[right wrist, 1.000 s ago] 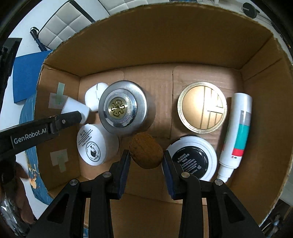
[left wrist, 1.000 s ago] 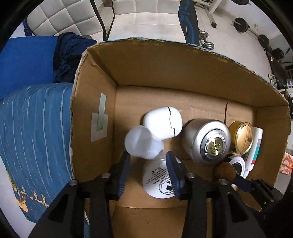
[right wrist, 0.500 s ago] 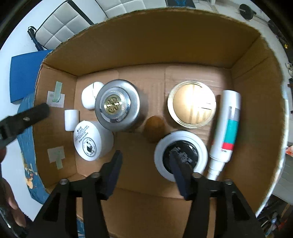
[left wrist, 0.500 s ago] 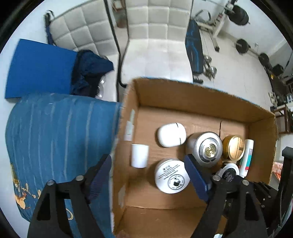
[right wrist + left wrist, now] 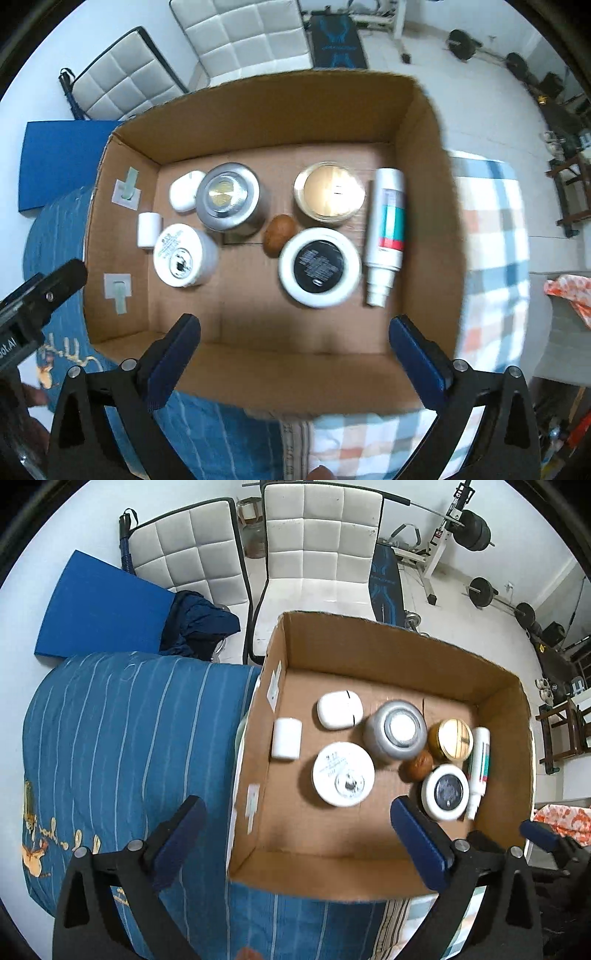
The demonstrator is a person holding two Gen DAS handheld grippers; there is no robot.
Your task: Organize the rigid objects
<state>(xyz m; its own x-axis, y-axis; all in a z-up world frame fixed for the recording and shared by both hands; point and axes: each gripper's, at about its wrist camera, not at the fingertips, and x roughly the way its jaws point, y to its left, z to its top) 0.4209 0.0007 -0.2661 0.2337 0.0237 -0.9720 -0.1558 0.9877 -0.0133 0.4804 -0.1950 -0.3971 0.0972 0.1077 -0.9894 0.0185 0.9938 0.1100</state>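
An open cardboard box [image 5: 369, 642] [image 5: 280, 114] holds several items. A small white cylinder [image 5: 286, 738] [image 5: 149, 229] lies by the left wall, and a brown nut-like ball [image 5: 419, 765] [image 5: 279, 234] rests among a silver tin [image 5: 227, 195], a gold-lidded jar [image 5: 328, 194], a black-lidded jar [image 5: 319, 266] and a white jar [image 5: 181, 254]. A white bottle [image 5: 386, 229] lies along the right wall. My left gripper [image 5: 295, 812] and right gripper [image 5: 293, 328] hover above the box's near edge. The jaws of both are opening wide, with nothing between them.
The box sits on blue striped bedding [image 5: 122, 738], with a checked blanket [image 5: 491, 229] to its right. White padded chairs [image 5: 317, 546], a blue mat [image 5: 99, 605] and gym weights [image 5: 480, 590] stand beyond the box. A white case [image 5: 340, 709] lies in the box's back left.
The left gripper let go of the white cylinder and the right let go of the brown ball. Both opened wide and rose out of the box, so the box looks smaller.
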